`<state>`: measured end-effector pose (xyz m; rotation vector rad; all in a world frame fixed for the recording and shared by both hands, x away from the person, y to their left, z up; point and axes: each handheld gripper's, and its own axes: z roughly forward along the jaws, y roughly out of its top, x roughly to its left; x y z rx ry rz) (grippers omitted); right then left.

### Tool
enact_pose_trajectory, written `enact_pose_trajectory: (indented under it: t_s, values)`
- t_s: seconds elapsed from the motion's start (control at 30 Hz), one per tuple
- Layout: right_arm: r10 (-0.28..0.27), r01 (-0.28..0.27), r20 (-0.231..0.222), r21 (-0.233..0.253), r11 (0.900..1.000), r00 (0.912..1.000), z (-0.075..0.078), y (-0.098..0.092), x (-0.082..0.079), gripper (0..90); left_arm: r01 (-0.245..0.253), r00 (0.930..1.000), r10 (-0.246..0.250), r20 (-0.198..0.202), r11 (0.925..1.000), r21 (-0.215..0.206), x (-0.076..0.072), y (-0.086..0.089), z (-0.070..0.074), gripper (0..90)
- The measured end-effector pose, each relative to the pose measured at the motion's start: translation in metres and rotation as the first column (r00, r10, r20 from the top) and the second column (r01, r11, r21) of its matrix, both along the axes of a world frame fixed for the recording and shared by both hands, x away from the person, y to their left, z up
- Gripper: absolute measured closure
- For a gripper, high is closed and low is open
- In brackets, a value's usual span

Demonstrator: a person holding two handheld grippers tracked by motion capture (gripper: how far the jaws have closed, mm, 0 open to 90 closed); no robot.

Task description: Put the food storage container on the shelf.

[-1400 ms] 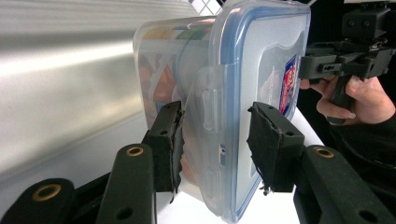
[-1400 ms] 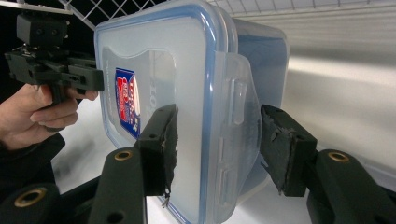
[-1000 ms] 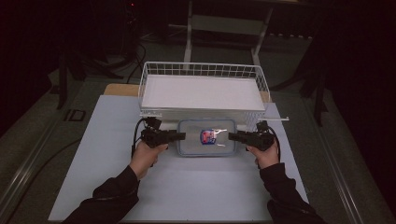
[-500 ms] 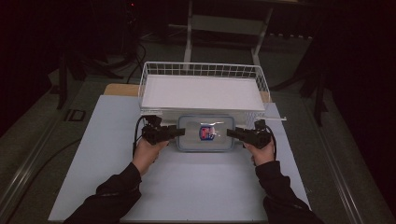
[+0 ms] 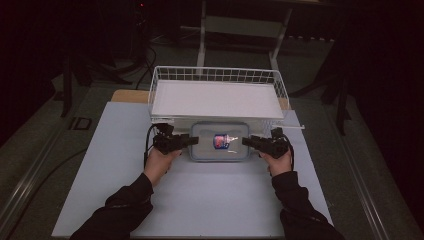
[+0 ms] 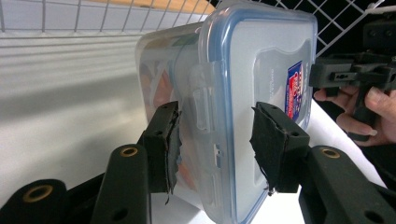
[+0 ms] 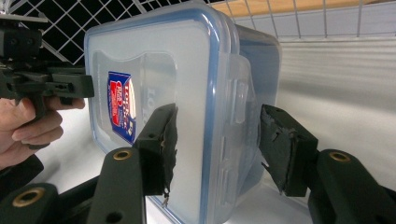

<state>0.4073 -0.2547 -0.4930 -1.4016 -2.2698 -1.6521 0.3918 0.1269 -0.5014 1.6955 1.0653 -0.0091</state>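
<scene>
Nearest the person, the left gripper (image 5: 192,141) and right gripper (image 5: 247,141) have closed in from either side since a moment ago — each now straddles an end clip of the lidded plastic box (image 5: 219,141), one pad on the lid, one on the underside. In both gripper views slight gaps remain, so neither looks clenched yet; the squeeze seems the next step, probably before a two-handed lift. The box sits by the white board's (image 5: 100,150) far edge, just before the wire basket (image 5: 215,75).
</scene>
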Motion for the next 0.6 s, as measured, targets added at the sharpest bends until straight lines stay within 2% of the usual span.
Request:
enact_pose_trajectory:
  t_s: [0.2,0.3,0.5,0.53,0.57,0.6]
  values:
    - [-0.014,0.014,0.002,0.005,1.000,0.9999,-0.003,0.001,0.000,47.2,-0.008,0.9998,0.008,0.018,1.0000,-0.003,0.002,0.001,-0.002,51.5]
    - [-0.021,0.021,-0.003,0.006,1.000,0.9998,-0.003,0.002,0.000,46.5,-0.013,0.9999,0.014,0.007,0.9999,-0.007,0.004,0.002,-0.002,51.3]
    - [-0.055,0.055,0.002,-0.015,0.998,0.9985,-0.002,0.005,0.001,46.0,-0.035,0.9992,0.035,0.021,0.9994,0.005,0.004,0.000,-0.003,49.6]
    - [-0.060,0.060,0.006,-0.035,0.998,0.9982,-0.002,0.007,0.001,49.2,-0.074,0.9968,0.073,0.031,0.9965,0.038,0.004,-0.002,-0.004,50.6]
    - [-0.073,0.074,0.010,-0.054,0.996,0.9972,-0.002,0.010,0.001,46.7,-0.089,0.9956,0.089,0.029,0.9956,0.029,0.004,-0.001,-0.005,50.4]
    - [-0.083,0.083,0.007,-0.046,0.995,0.9965,-0.004,0.010,0.002,47.1,-0.089,0.9956,0.089,0.029,0.9956,0.029,0.004,-0.001,-0.005,50.3]
